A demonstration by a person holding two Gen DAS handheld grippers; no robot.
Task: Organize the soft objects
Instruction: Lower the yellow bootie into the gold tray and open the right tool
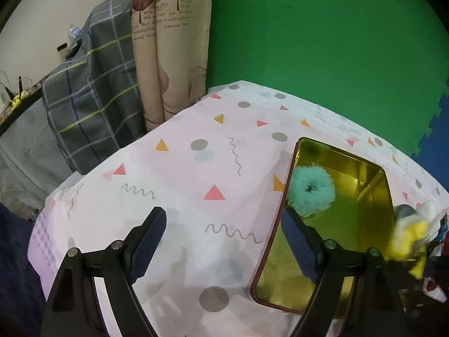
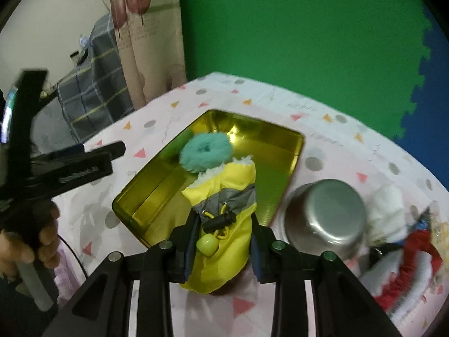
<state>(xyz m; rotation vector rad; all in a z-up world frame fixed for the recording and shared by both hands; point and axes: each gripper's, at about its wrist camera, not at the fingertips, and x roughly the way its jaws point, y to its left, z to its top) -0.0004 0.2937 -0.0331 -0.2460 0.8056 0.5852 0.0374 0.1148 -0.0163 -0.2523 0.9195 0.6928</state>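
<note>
A gold metal tin [image 2: 157,193] with a shiny, mirror-like inside lies open on the table in the middle of the right wrist view. A fluffy teal scrunchie [image 2: 206,150] rests inside it, toward the tin's upper end. In front of the tin, at lower centre, the right gripper [image 2: 224,247] pinches a small yellow jacket [image 2: 224,205] with a grey band, white fleece lining and a cord with a black toggle and a pale green bead; the jacket's top hangs over the tin. To the lower right of the tin stands an upturned steel bowl [image 2: 327,214], and beyond it, at the right edge, lies a blurred heap of white and red soft things [image 2: 398,266]. At the left edge a hand [image 2: 42,238] holds the left gripper [image 1: 223,241]. In the left wrist view its fingers are spread wide with nothing between them, over the tablecloth [image 1: 168,174] beside the tin. The cloth is white with triangles, dots and squiggles. Behind are a green wall [image 1: 322,42], a patterned curtain [image 1: 171,56] and a plaid blanket [image 1: 92,92].
</note>
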